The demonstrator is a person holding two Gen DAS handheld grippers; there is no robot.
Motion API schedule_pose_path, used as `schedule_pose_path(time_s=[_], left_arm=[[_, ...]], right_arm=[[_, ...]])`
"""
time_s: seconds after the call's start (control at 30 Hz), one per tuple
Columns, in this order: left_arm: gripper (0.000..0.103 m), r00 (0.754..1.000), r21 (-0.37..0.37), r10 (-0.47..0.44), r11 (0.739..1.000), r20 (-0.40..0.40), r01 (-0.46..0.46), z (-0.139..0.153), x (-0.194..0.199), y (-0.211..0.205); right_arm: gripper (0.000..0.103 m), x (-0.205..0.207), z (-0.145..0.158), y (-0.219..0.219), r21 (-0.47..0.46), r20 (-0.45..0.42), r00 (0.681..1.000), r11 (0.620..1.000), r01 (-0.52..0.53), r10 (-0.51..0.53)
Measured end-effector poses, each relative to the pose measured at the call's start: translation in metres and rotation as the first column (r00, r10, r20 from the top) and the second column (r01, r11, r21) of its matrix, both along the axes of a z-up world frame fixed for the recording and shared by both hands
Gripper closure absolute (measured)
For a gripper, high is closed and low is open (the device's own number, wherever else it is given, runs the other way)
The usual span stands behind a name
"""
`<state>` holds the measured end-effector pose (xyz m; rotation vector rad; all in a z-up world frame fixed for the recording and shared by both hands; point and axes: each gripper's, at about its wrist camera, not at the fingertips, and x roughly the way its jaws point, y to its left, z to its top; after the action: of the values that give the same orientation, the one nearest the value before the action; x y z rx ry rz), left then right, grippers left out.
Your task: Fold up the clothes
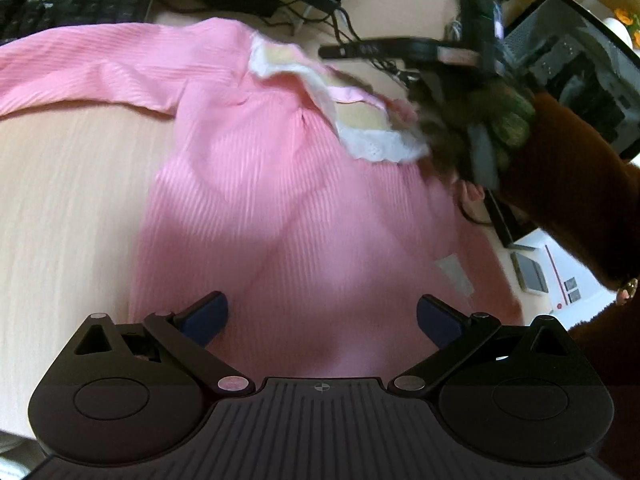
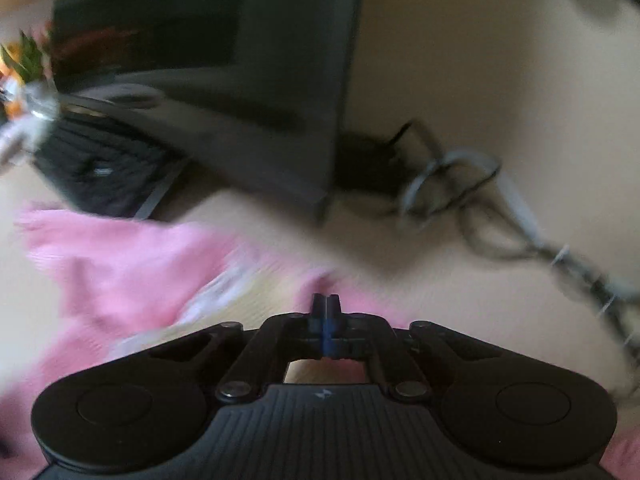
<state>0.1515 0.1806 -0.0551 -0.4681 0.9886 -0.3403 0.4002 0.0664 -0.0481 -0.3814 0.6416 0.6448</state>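
Pink ribbed sweater lying spread on the pale wood tabletop, one tool hanging over it and one at its collar.

Nearest in the left wrist view, the left tool (image 1: 322, 318) is hovering with its blue-padded fingers spread wide above the lower body of the pink sweater (image 1: 256, 208), which is lying flat on the tabletop (image 1: 72, 208), one sleeve reaching left. Further on, a gloved hand (image 1: 500, 120) in a brown sleeve is holding the right tool at the white lace collar (image 1: 376, 144); blur is hiding the exact contact. In the right wrist view, the right tool (image 2: 326, 306) is showing its fingers pressed together at the sweater's edge; whether cloth is pinched, I cannot tell. Beyond are sitting a dark monitor (image 2: 224, 80), a keyboard (image 2: 100, 168) and tangled cables (image 2: 460, 192).
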Motion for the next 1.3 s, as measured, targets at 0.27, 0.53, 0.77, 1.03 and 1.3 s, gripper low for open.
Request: schedule_pose_path(time_s=[0.27, 0.53, 0.77, 1.03, 1.3], left_arm=[[0.0, 0.999, -0.004, -0.004, 1.0, 0.053, 0.004, 0.021, 0.008, 0.015], [0.0, 0.98, 0.009, -0.047, 0.999, 0.195, 0.046, 0.023, 0.097, 0.003], [0.0, 0.991, 0.133, 0.002, 0.991, 0.132, -0.02, -0.015, 0.155, -0.003], [0.0, 0.987, 0.154, 0.076, 0.983, 0.139, -0.097, -0.015, 0.138, 0.027], [0.0, 0.974, 0.069, 0.196, 0.976, 0.114, -0.204, -0.003, 0.11, 0.049]], right_arm=[[0.06, -0.021, 0.027, -0.056, 0.104, -0.028, 0.995, 0.99, 0.097, -0.095], [0.064, -0.066, -0.009, -0.104, 0.002, -0.071, 0.976, 0.978, 0.208, -0.208], [0.059, -0.052, -0.017, -0.123, -0.063, 0.057, 0.946, 0.944, 0.323, -0.32], [0.048, -0.066, -0.009, -0.159, -0.117, 0.215, 0.843, 0.844, 0.523, -0.493], [0.095, -0.014, -0.02, -0.171, -0.194, 0.19, 0.84, 0.819, 0.54, -0.509]])
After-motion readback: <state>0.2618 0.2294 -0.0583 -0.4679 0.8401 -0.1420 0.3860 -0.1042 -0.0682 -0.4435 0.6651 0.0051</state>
